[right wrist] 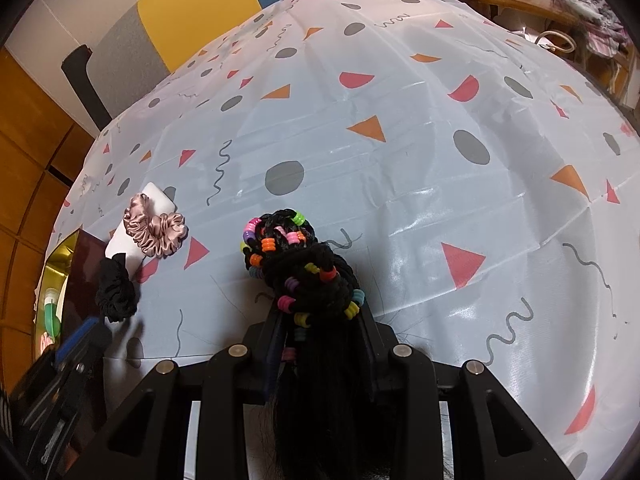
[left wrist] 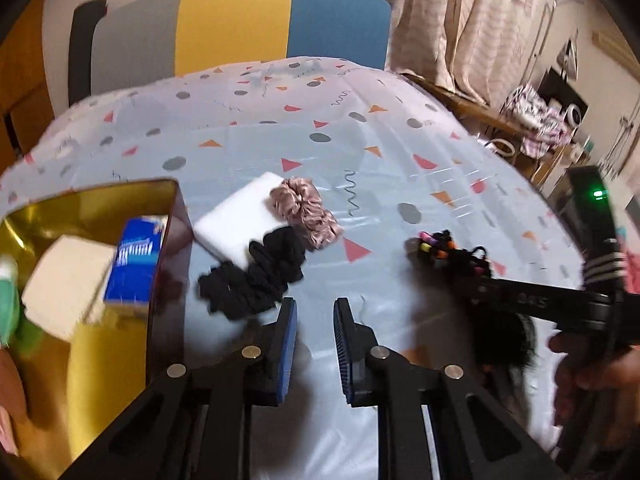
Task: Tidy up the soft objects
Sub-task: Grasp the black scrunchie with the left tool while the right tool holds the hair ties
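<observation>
My right gripper [right wrist: 320,320] is shut on a black braided hairpiece with coloured beads [right wrist: 300,264] and holds it over the table; it also shows in the left wrist view [left wrist: 452,256]. My left gripper [left wrist: 315,312] is open and empty, just right of a gold-lined tin box [left wrist: 160,240]. A black scrunchie [left wrist: 252,276] lies just beyond its left finger and rests partly on a white sponge block [left wrist: 236,216]. A pink satin scrunchie [left wrist: 306,212] lies on the block's far end. In the right wrist view they lie at the left: pink scrunchie [right wrist: 156,230], black scrunchie [right wrist: 116,288].
The tin box holds a blue packet [left wrist: 136,264], a cream block [left wrist: 68,280] and something green [left wrist: 8,300]. The table carries a patterned plastic cloth [right wrist: 400,160]. A chair with a yellow and blue back [left wrist: 240,28] stands behind it. A cluttered wooden bench [left wrist: 532,128] is at the right.
</observation>
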The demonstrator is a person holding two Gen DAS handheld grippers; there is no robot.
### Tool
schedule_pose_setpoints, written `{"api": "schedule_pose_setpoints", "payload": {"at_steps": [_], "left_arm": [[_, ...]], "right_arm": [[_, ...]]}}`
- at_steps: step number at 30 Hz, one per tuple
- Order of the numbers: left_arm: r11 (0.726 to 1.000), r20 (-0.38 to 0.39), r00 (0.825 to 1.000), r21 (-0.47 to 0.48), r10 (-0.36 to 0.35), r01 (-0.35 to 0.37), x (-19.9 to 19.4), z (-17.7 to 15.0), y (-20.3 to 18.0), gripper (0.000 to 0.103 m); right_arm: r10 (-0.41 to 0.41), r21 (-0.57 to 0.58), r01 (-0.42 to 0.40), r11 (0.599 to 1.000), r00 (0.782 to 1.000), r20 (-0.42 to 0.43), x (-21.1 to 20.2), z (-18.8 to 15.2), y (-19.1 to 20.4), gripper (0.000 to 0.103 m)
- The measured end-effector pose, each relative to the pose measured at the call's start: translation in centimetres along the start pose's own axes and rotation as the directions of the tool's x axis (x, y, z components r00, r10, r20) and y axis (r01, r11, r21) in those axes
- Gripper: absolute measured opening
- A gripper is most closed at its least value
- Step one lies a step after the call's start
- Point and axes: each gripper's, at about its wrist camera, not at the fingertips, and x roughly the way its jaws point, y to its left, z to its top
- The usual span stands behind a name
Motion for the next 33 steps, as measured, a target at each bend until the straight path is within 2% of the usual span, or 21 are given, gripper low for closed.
{"api": "schedule_pose_setpoints", "payload": {"at_steps": [3,8,9,10,11,13,16,19,21,22,23,26,30,33], "left_arm": [[0.999,-0.01,0.999,-0.023,-0.042,0.041,-0.9,-0.9,0.0,0.018],[1.0,-0.001,1.0,0.027,-0.013,0.014,-1.0,-0.5,-0.6,0.02],[1.0,0.001,1.0,0.028,0.002,-0.002,-0.9,-0.2,-0.5,0.024],[0.999,-0.001,0.999,0.033,0.032,-0.032,-0.6,0.3,-0.6,0.037],[0.998,0.0,0.998,0.037,0.056,-0.056,-0.3,0.7,-0.6,0.045],[0.989,0.001,0.991,0.066,0.132,-0.132,0.7,1.6,-0.8,0.045],[0.969,-0.024,0.977,0.132,0.213,-0.208,2.6,2.4,-1.1,0.046],[0.958,-0.08,0.967,0.176,0.242,-0.226,4.6,2.4,-1.0,0.046],[0.93,-0.064,0.951,0.241,0.302,-0.278,5.3,2.1,-1.6,0.046],[0.929,-0.065,0.955,0.259,0.29,-0.265,5.7,2.0,-1.8,0.044],[0.934,-0.07,0.959,0.258,0.274,-0.248,5.9,1.9,-1.9,0.034],[0.95,-0.083,0.962,0.204,0.259,-0.238,6.1,1.7,-1.3,0.018],[0.99,-0.055,0.991,0.076,0.125,-0.121,3.7,1.5,0.1,0.013],[1.0,-0.009,1.0,0.001,0.018,-0.018,1.0,1.1,0.6,0.013]], "right_arm": [[-0.015,-0.025,0.015,1.0,1.0,0.001,0.0,0.0,0.3,0.033],[-0.033,-0.046,0.033,0.998,0.999,0.007,0.0,-0.1,0.6,0.033],[-0.031,-0.042,0.031,0.999,1.0,0.006,0.0,-0.1,0.5,0.033],[-0.029,-0.04,0.029,0.999,1.0,0.005,0.0,-0.1,0.5,0.033],[-0.026,-0.037,0.026,0.999,1.0,0.004,0.1,-0.1,0.5,0.033],[-0.021,-0.031,0.021,0.999,1.0,0.002,0.1,-0.1,0.4,0.033],[-0.017,-0.028,0.017,0.999,1.0,0.0,0.1,0.0,0.3,0.033],[-0.012,-0.02,0.012,1.0,1.0,-0.001,0.2,0.1,0.3,0.033],[-0.008,-0.016,0.008,1.0,1.0,-0.002,0.2,0.1,0.3,0.033],[-0.006,-0.014,0.005,1.0,1.0,-0.003,0.1,0.2,0.2,0.034],[-0.004,-0.013,0.003,1.0,1.0,-0.003,0.1,0.2,0.2,0.034],[0.003,-0.006,-0.003,1.0,1.0,-0.002,0.1,0.1,0.1,0.034],[0.003,-0.01,-0.003,1.0,1.0,-0.002,0.1,0.2,0.1,0.034],[0.0,-0.014,0.0,1.0,1.0,-0.001,0.1,0.2,0.2,0.034]]}}
